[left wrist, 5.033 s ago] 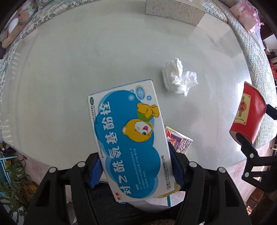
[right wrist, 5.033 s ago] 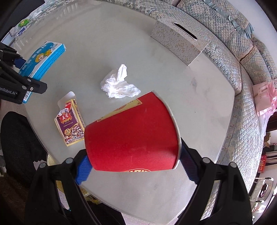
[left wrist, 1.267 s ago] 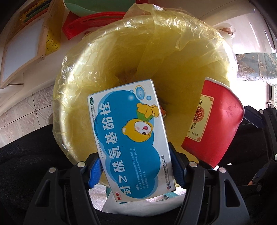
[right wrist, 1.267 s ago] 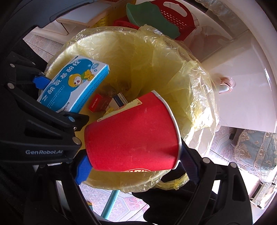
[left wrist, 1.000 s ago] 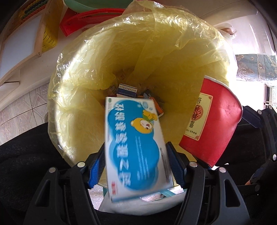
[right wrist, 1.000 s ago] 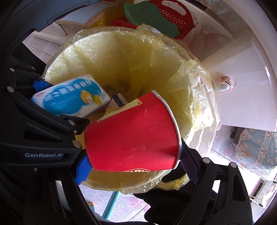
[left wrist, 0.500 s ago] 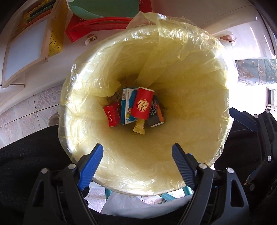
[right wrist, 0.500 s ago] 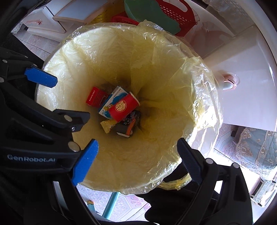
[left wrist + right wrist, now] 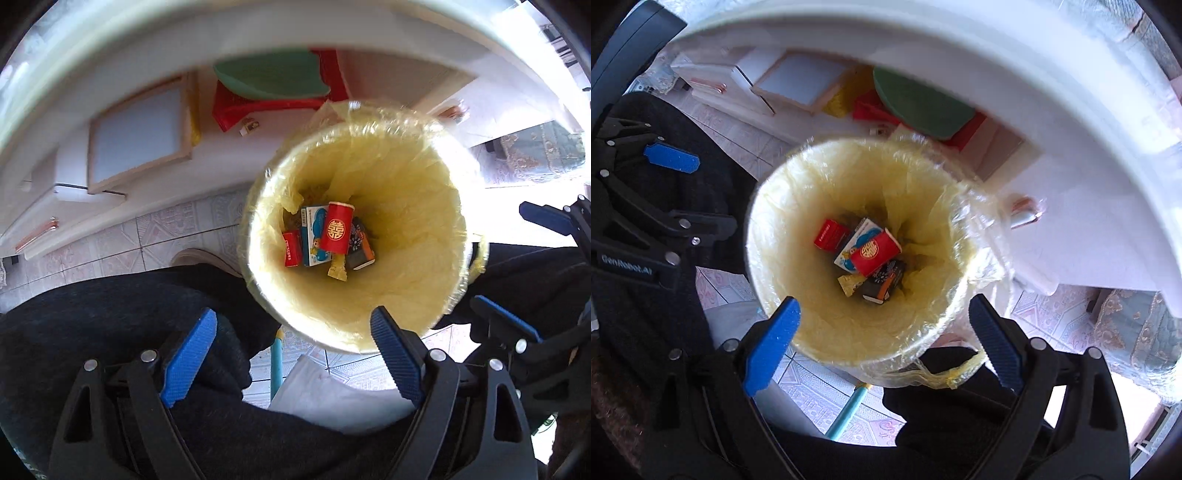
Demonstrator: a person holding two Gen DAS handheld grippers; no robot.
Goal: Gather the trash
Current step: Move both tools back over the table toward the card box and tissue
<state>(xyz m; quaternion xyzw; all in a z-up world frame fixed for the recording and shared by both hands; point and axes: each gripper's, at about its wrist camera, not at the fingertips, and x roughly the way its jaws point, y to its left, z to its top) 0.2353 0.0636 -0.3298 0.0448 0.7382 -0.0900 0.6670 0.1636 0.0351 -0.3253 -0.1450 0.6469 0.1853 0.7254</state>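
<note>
Both dropped items now lie inside the bin [image 9: 258, 288], rim clear.

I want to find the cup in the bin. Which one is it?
Look into the round bin lined with a yellow bag. At the bottom lies the red paper cup, on its side across a blue and white box. Only it is round with a gold emblem.

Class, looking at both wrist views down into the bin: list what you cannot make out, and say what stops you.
- Blue box, left view: the red cup lies across it.
- Small red box, right view: lettering too small.
- Dark box, right view: half under the cup.
- Green and red items beyond the bin, left view: blurred, cut by the table edge.
</note>
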